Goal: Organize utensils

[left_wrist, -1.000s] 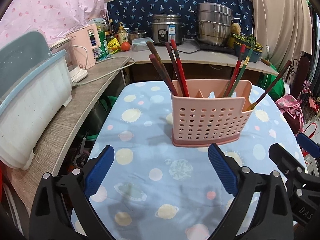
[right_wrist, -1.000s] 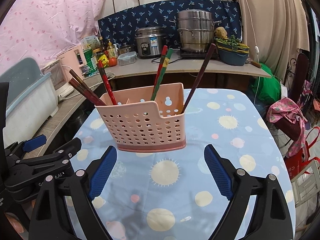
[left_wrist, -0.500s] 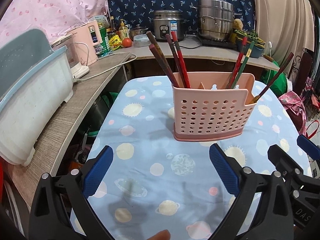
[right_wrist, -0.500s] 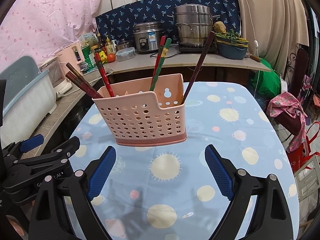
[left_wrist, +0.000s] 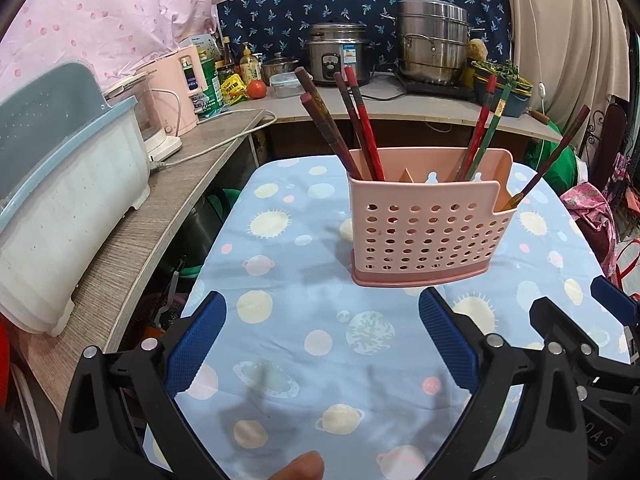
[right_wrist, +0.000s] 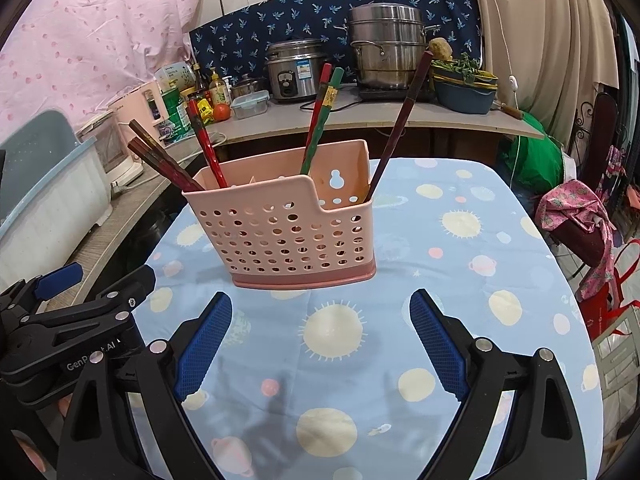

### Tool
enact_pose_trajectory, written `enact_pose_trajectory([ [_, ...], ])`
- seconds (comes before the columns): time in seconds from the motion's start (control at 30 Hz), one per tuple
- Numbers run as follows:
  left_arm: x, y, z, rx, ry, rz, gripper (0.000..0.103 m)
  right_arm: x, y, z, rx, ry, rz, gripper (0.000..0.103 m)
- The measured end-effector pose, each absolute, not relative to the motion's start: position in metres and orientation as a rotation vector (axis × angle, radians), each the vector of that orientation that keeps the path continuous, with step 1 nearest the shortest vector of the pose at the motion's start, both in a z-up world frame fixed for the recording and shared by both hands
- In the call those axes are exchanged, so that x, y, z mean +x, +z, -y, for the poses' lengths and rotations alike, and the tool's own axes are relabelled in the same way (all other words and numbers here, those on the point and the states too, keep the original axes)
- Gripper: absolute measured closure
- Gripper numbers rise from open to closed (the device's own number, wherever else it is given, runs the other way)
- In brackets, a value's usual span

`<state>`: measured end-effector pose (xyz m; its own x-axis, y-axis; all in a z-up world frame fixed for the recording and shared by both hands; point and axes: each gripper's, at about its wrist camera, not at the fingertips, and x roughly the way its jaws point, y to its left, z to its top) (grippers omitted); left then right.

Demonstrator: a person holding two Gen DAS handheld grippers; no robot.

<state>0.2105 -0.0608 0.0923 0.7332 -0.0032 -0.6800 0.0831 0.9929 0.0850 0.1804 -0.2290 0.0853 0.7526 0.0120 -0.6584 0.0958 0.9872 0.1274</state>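
A pink perforated utensil holder (left_wrist: pixel 428 232) stands on the blue planet-print tablecloth (left_wrist: pixel 304 320); it also shows in the right wrist view (right_wrist: pixel 288 236). Several dark and red chopsticks (left_wrist: pixel 352 128) lean in its left compartment, a red and a green one (left_wrist: pixel 486 128) in the middle, one dark chopstick (left_wrist: pixel 552 156) at the right end. My left gripper (left_wrist: pixel 322 344) is open and empty, a little in front of the holder. My right gripper (right_wrist: pixel 320 344) is open and empty, also in front of it.
A wooden counter (left_wrist: pixel 120 248) runs along the left with a white and blue dish rack (left_wrist: pixel 60 208) and a pink appliance (left_wrist: pixel 176 92). A rice cooker (left_wrist: pixel 338 58) and steel steamer pot (left_wrist: pixel 432 48) stand at the back. Bags (right_wrist: pixel 580 220) hang beside the table's right edge.
Both grippers have drawn back slightly and risen; the holder looks a little farther and lower in both views. Nothing was taken or released.
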Motion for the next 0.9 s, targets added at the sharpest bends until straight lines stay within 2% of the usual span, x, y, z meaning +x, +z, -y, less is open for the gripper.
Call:
enact_pose_trajectory([
  [0.9, 0.2151, 0.0878, 0.0621, 0.119, -0.034, -0.759, 0.01, 0.1838, 0.0796, 0.2275, 0.166, -0.046, -0.729, 0.016],
])
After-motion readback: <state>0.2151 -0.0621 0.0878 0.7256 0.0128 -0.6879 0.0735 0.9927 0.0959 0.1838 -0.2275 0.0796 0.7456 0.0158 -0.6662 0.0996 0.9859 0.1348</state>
